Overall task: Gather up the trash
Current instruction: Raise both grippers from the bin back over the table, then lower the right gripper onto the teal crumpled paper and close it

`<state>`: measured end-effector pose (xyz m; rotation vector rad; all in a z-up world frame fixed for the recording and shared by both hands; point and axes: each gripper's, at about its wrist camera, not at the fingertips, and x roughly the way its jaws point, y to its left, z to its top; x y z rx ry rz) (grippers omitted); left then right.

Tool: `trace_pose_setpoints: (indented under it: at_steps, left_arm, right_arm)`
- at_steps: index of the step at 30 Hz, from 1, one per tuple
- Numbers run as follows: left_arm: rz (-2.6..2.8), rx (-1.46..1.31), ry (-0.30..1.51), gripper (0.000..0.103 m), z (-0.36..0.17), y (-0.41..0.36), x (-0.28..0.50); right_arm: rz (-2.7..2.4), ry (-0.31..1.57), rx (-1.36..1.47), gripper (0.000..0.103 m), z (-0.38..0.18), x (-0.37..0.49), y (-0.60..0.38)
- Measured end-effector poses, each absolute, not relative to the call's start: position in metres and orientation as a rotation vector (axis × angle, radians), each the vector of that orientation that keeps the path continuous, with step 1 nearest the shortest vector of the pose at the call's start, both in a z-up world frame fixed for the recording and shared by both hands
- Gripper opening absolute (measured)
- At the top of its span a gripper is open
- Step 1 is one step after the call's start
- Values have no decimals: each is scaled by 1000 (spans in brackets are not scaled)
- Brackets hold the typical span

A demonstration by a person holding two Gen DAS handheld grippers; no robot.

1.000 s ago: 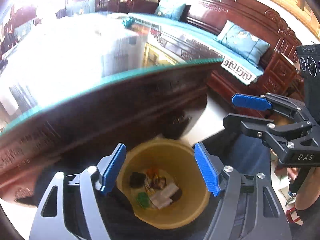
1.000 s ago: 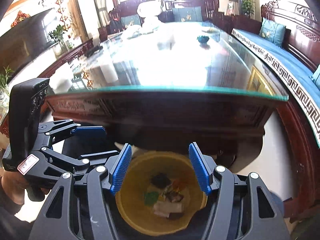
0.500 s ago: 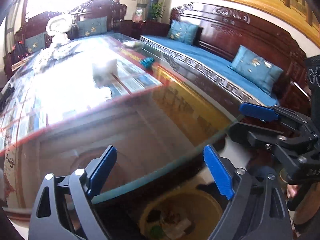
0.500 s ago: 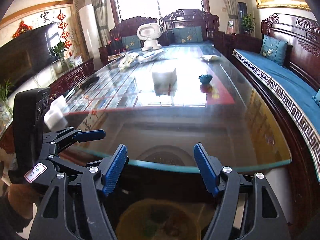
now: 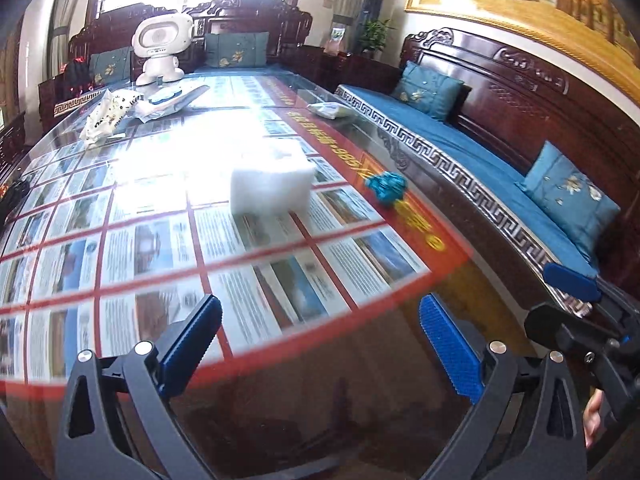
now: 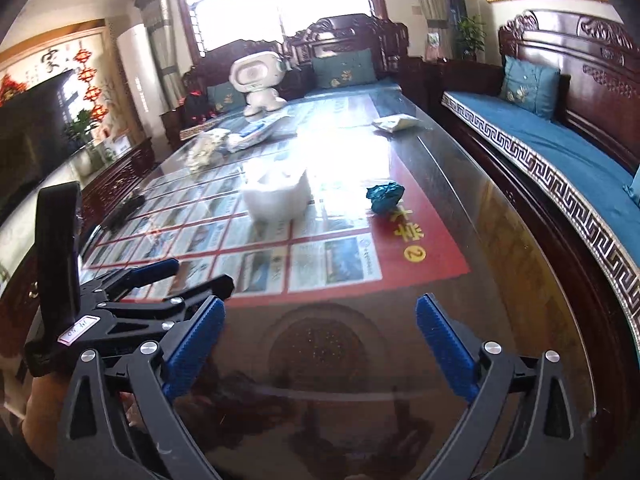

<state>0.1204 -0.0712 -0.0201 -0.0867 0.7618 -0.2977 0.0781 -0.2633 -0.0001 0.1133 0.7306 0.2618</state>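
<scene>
I am holding both grippers over the near end of the glass table (image 6: 500,240), and no bin is showing in either view. My left gripper (image 5: 320,354) and right gripper (image 6: 320,354) are spread wide, jaws having just been opening, nothing between them. The crumpled teal wrapper (image 6: 385,197) is lying well ahead (slightly right), beside the white tissue pack (image 6: 276,196).
</scene>
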Motion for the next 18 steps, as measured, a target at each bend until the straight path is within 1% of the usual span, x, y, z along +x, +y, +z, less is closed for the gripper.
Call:
trace_pose_setpoints:
  at_steps: [4, 9, 14, 16, 18]
  left_arm:
    - [-272, -100, 766, 99, -23, -67, 157]
    - [-268, -124, 783, 99, -26, -65, 195]
    - [-309, -119, 778, 99, -26, -68, 210]
    - [-321, -110, 773, 99, -26, -70, 213]
    - [-321, -97, 781, 99, -29, -71, 216]
  right_arm:
    - [243, 760, 107, 94, -7, 113, -264]
    - [249, 755, 91, 93, -10, 142, -265]
    - [239, 763, 64, 92, -15, 165, -265]
    - [234, 777, 59, 88, -19, 177, -266]
    - [228, 796, 65, 80, -22, 187, -268]
